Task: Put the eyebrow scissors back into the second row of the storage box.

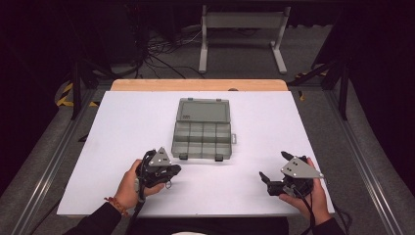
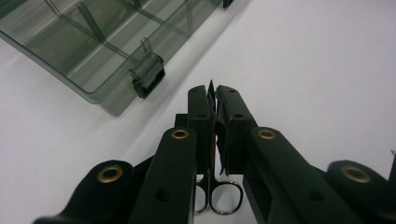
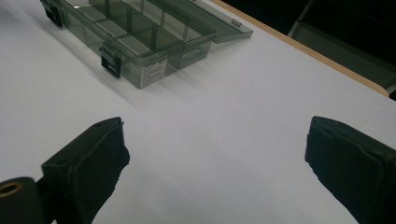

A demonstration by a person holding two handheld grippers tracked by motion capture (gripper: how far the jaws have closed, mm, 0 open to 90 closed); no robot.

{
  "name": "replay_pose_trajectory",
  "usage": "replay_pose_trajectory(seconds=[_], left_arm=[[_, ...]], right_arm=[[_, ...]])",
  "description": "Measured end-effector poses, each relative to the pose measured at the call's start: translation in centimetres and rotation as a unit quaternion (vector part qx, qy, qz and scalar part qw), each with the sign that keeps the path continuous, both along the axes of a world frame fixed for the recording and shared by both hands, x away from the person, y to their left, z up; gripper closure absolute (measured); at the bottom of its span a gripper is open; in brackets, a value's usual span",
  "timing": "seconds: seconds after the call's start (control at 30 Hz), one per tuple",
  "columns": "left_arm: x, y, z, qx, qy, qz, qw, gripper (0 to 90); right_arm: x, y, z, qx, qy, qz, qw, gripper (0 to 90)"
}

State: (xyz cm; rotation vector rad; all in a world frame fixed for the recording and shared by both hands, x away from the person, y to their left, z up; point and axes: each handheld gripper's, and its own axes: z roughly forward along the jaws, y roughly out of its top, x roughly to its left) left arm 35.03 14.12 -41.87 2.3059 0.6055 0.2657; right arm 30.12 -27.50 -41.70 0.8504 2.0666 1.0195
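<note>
From the high view we see an open, empty compartment box [image 1: 202, 128] at the middle of the white worktop [image 1: 107, 147], with the left tool [image 1: 164, 171] just beside its near left corner and the right tool [image 1: 272, 172] well apart to the right.

In the left gripper view our left tool is clenched on small scissors [image 2: 218, 186], blades pointing forward, close to the box's latch [image 2: 148, 80].

In the right gripper view the jaws stand wide apart, holding nothing.

We judge the scissors picked up but not yet placed in the box.

One compartment box [image 1: 202, 135] (lid open), one pair of scissors [image 2: 218, 193], two tools
</note>
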Motion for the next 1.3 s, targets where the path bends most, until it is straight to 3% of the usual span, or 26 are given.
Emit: replay_pose_trajectory(seconds=[0.4, 0.67, 0.93, 1.3], left_arm=[[-0.4, 0.7, 1.1, -0.03, -0.03, -0.006, 0.9991, 84.9], [-0.5, 1.0, 2.2, -0.06, -0.057, -0.008, 0.9966, 84.9], [0.2, 1.5, 3.4, -0.084, -0.075, -0.006, 0.9936, 84.9], [1.8, 2.1, 4.7, -0.1, -0.099, -0.005, 0.9901, 84.9]], right_arm=[[0.0, -0.1, 0.1, 0.001, -0.002, -0.002, 1.0, 6.2], [0.0, -0.1, 0.1, 0.002, -0.003, -0.004, 1.0, 6.2], [0.0, -0.1, 0.0, 0.001, -0.001, -0.004, 1.0, 6.2], [0.0, -0.1, 0.0, 0.003, 0.0, -0.006, 1.0, 6.1]])
